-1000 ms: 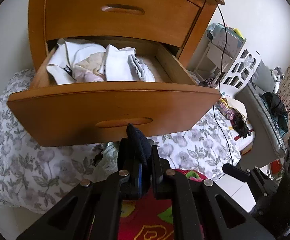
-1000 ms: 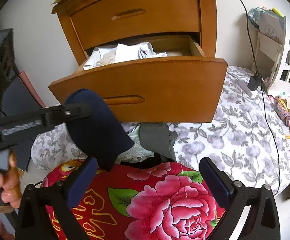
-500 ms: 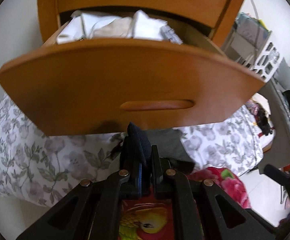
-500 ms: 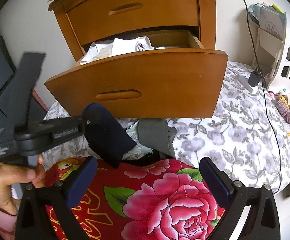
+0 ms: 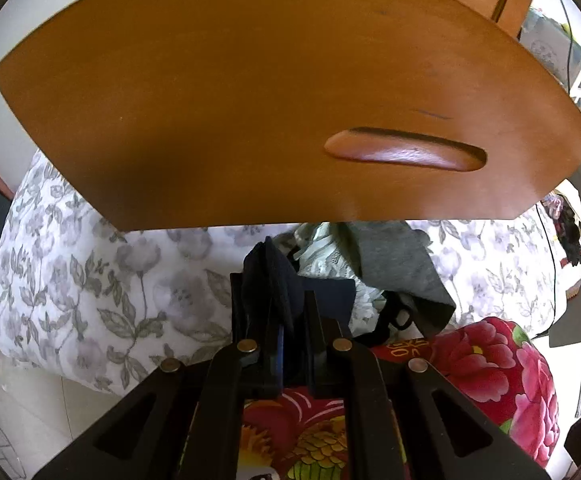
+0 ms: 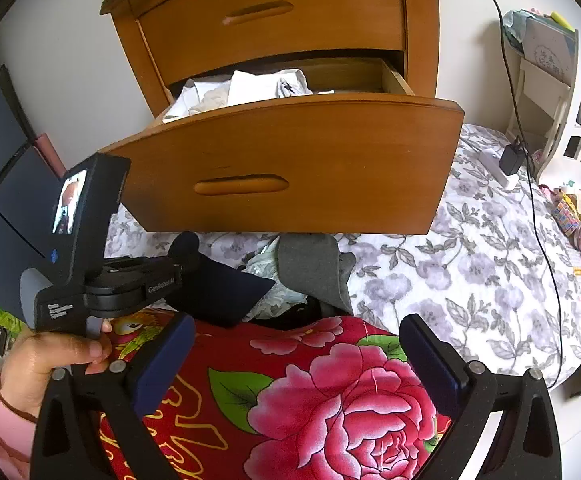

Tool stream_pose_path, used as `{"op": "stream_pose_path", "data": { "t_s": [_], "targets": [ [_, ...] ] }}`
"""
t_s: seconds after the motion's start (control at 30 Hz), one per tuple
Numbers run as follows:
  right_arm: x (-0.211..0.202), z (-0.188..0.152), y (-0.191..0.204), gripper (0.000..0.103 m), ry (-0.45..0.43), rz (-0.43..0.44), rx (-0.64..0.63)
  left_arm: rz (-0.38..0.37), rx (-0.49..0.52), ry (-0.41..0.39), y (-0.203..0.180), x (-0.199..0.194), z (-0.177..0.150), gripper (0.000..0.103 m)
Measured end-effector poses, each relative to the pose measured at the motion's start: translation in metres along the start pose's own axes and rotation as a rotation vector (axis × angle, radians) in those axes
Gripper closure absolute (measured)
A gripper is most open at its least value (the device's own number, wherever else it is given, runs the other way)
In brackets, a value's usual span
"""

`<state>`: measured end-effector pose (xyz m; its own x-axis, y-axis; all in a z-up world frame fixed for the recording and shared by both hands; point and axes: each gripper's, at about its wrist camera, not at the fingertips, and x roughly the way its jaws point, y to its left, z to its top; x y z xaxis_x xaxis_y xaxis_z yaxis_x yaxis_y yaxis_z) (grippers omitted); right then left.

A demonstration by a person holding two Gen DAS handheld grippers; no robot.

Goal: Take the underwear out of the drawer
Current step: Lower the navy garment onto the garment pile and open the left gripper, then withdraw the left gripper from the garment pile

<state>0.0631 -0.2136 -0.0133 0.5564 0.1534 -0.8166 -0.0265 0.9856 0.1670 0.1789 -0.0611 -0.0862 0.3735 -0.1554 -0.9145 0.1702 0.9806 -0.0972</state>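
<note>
The lower wooden drawer [image 6: 298, 168] stands pulled out, with white underwear [image 6: 250, 88] piled inside. Its front [image 5: 290, 100] fills the top of the left wrist view. My left gripper [image 5: 286, 312] is shut on a dark navy piece of underwear [image 5: 274, 280]. It hangs low under the drawer front, right beside a heap of clothes on the bed. The right wrist view shows that left gripper [image 6: 186, 252] with the navy piece [image 6: 226, 292] draped down from it. My right gripper [image 6: 298, 356] hovers open over a red floral blanket [image 6: 354, 400], with nothing between its fingers.
The heap holds a grey garment [image 6: 310, 272] and pale green lace fabric [image 6: 270, 280], on a grey-flowered bedspread [image 6: 470, 272]. A black cable [image 6: 530, 184] with a charger crosses the bed at right. A hand [image 6: 50, 360] grips the left tool. A white shelf [image 6: 562, 100] stands far right.
My left gripper has sunk with the navy underwear from drawer-front height to just above the heap on the bed. The drawer's inside has left its view. The right gripper has stayed still.
</note>
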Motion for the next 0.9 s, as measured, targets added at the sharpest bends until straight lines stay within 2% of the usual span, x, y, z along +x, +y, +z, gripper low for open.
{"op": "stream_pose_path", "data": {
  "t_s": [0.3,0.37,0.43,0.6,0.67,0.83,0.9],
  "targets": [
    [0.001,0.0,0.001,0.0,0.004,-0.002,-0.006,-0.01,-0.037,-0.019,0.004,-0.01,0.0,0.093],
    [0.001,0.0,0.001,0.0,0.005,-0.002,-0.006,-0.018,-0.054,-0.029,0.006,-0.014,-0.001,0.081],
    [0.001,-0.001,0.002,0.0,0.006,-0.004,-0.008,-0.025,-0.069,-0.047,0.008,-0.021,-0.002,0.073],
    [0.002,-0.001,0.004,0.0,0.009,-0.01,-0.016,-0.058,-0.099,-0.101,0.011,-0.043,-0.006,0.064],
    [0.001,-0.001,0.004,0.0,0.008,-0.014,-0.019,-0.074,-0.116,-0.12,0.014,-0.054,-0.009,0.054],
    [0.002,-0.001,0.006,0.0,0.011,-0.022,-0.026,-0.099,-0.15,-0.188,0.022,-0.084,-0.017,0.05],
    [0.002,-0.002,0.007,0.0,0.013,-0.025,-0.032,-0.1,-0.159,-0.22,0.025,-0.096,-0.019,0.046]
  ]
}}
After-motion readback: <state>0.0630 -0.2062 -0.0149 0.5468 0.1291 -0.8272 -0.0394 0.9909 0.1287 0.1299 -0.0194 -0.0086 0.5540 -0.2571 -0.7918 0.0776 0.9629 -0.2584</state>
